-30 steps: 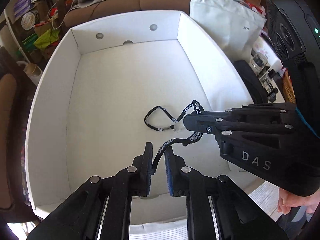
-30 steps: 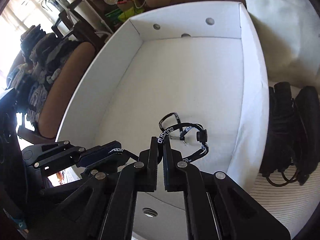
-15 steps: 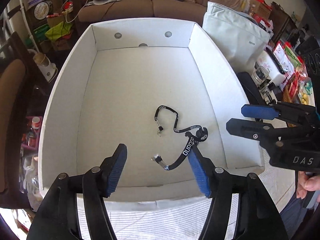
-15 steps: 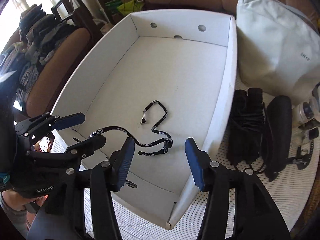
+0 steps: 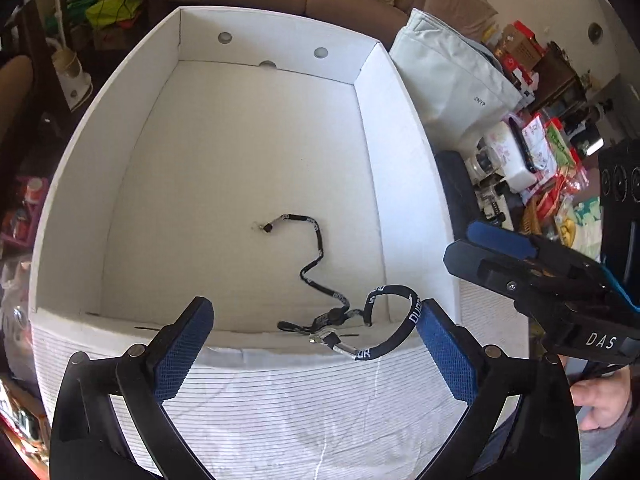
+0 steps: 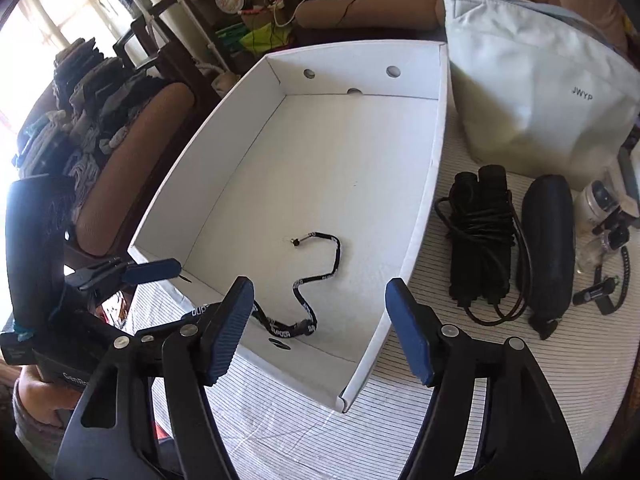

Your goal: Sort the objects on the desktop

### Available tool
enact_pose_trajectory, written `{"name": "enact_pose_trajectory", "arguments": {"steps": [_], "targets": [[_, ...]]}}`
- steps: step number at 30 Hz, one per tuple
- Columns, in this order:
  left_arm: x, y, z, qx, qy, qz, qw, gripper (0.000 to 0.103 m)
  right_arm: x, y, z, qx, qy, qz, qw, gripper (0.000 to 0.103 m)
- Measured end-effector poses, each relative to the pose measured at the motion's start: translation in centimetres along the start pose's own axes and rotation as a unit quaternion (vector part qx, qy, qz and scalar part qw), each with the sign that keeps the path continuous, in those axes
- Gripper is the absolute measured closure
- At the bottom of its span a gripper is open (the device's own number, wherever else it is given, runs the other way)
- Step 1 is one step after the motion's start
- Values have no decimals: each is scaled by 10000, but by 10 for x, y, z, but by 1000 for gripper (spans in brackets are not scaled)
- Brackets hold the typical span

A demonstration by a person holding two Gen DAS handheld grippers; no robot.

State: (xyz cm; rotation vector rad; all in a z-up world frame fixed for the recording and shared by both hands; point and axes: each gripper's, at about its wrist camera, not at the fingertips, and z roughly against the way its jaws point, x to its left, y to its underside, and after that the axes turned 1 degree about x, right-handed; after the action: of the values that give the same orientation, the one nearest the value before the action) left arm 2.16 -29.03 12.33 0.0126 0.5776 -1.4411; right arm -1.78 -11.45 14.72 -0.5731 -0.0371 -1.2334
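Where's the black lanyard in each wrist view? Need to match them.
Left wrist: black lanyard lower centre, in the white box, one end draped over its near wall.
Right wrist: black lanyard lower centre, on the box floor near the front wall.
Shared landmark: two round holes in the far wall.

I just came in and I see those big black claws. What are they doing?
A person holds a gripper in each hand and is tidying the table. The black lanyard lies in the white box, one end draped over the near edge. The left gripper and right gripper have nothing between their opening jaws. A bundled cable and dark case wait beside the box.
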Motion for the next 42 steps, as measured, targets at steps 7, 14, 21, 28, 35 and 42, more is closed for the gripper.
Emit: {"name": "enact_pose_trajectory", "arguments": {"steps": [7,14,21,28,35,42], "targets": [[20,-15,-16,345,724,730,9941,0,-7,-3,0,-80,-204,-196,9996,37],[37,-31,-22,668,1150,1284,9828,0,4,-4,-5,-68,-82,65,9999,37],[40,-31,-12,616,1203,1189,9837,0,42,-1,-25,-138,-107,979,9950,37],[48,-34,9,484,1086,989,9880,0,62,-4,-54,-88,-57,1120,9937,72],[44,-33,35,-77,-75,224,9997,0,46,0,-46,-78,203,910,9956,67],[27,-12,40,-542,-804,-190,9951,0,34,7,-25,-155,384,887,9952,39]]}}
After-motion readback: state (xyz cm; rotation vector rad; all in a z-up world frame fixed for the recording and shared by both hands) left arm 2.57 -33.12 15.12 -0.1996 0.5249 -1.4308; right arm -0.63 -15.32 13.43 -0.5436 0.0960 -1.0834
